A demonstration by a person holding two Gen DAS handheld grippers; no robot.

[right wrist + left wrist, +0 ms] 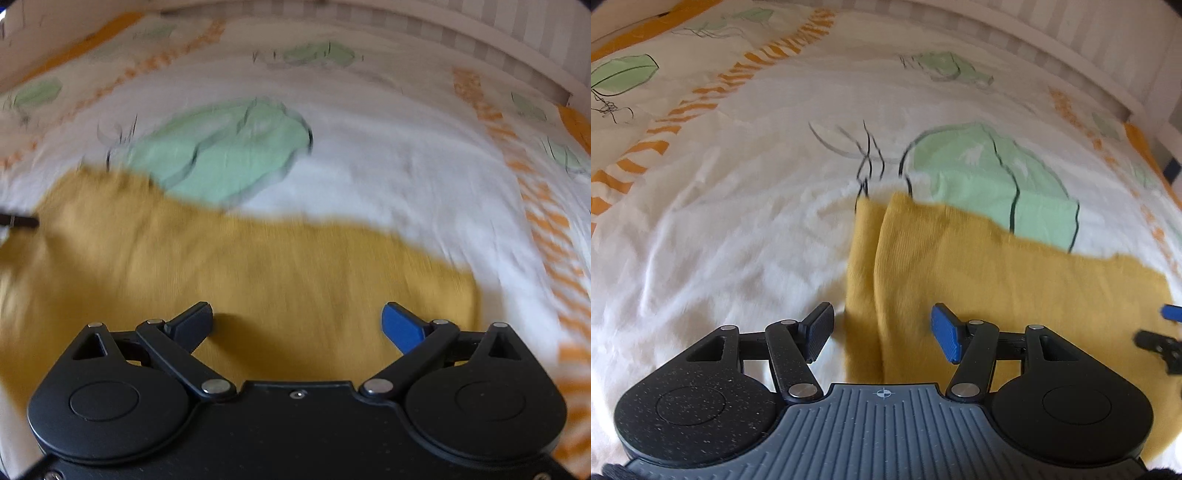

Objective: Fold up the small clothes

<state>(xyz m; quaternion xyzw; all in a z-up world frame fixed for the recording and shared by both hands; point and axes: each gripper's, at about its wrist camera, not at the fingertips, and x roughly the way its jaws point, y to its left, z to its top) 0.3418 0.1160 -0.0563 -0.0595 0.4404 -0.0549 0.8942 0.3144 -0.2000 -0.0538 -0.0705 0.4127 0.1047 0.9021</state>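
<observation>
Mustard-yellow garment (979, 266) lies flat on the bed's white printed sheet (720, 221), under both grippers. Left gripper (882, 334) hovers over its folded left edge, jaws apart, nothing between them. Right gripper (297, 325) hangs over the cloth's middle, jaws wide and empty. Nothing blocks either. Only the left view shows the layered fold; the right view is blurred.

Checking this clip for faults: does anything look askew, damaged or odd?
Nothing stands out. The mustard-yellow knit garment lies flat on the white printed bedsheet, one edge doubled over at its left. Both views are motion-blurred.
</observation>
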